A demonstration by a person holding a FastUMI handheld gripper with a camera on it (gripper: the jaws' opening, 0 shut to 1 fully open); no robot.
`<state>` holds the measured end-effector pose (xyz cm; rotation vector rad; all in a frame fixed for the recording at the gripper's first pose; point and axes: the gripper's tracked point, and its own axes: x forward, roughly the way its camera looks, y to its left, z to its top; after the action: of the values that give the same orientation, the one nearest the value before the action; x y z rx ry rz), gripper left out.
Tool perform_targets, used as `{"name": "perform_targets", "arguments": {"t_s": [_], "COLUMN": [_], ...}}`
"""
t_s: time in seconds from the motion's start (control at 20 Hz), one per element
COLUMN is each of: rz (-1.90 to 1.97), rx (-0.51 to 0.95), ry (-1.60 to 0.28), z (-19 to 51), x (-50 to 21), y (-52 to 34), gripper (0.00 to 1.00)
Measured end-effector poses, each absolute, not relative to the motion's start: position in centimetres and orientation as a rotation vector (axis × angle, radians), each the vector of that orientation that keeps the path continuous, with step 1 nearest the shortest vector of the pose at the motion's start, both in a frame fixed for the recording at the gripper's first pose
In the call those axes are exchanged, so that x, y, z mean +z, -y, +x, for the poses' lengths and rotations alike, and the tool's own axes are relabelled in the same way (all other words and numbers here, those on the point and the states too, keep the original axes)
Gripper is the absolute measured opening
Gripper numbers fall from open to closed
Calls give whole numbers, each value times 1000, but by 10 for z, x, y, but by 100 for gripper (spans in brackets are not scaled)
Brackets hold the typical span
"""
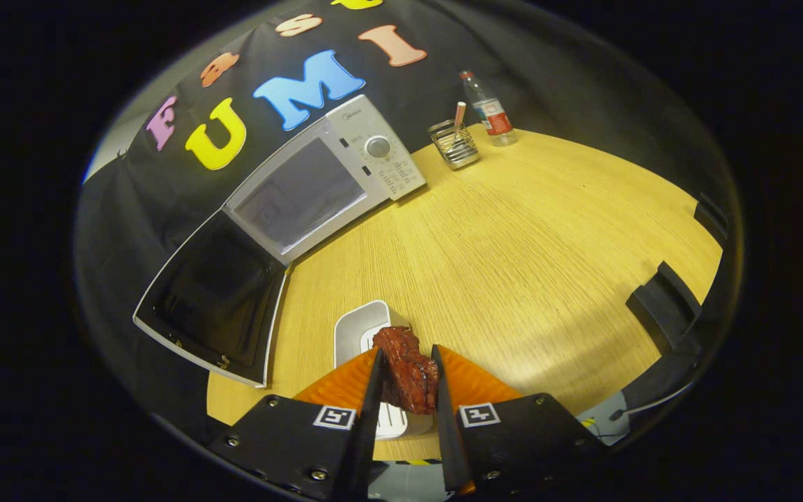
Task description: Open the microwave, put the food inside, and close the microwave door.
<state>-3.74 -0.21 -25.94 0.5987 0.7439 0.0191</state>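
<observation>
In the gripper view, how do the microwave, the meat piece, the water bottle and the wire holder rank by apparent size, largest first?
1. Microwave, door swung open.
2. Meat piece, gripped between the gripper fingers; it sits nearest the camera, so it looks enlarged.
3. Water bottle and wire holder: both far back on the table, too alike to rank.

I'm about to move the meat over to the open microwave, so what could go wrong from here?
1. The meat is pinched between the gripper fingers above the white tray; a loose grip could drop it on the table.
2. The open door juts out beside the path and could be bumped.
3. A wide swing might reach the wire holder and bottle.
</observation>
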Motion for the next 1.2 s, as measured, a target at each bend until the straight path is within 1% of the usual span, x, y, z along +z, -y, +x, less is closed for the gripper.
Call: {"name": "perform_targets", "arguments": {"t_s": [0.05, 0.15, 0.2, 0.35, 0.6, 0.95, 1.1, 1.2], "rz": [638, 650, 623, 571, 533, 533, 534, 542], "rx": [52, 37, 41, 62, 113, 246, 298, 311], "ry": [-740, -709, -710, -715, -651, -496, -424, -404], "z": [-40, -35, -36, -35, -23, 56, 93, 117], "x": [-251, -241, -242, -232, -185, -98, -76, -73], "y": [-4, -4, -4, -10, -17, -58, -78, -88], "gripper": [30, 16, 8, 8, 8, 8, 8, 8]}}
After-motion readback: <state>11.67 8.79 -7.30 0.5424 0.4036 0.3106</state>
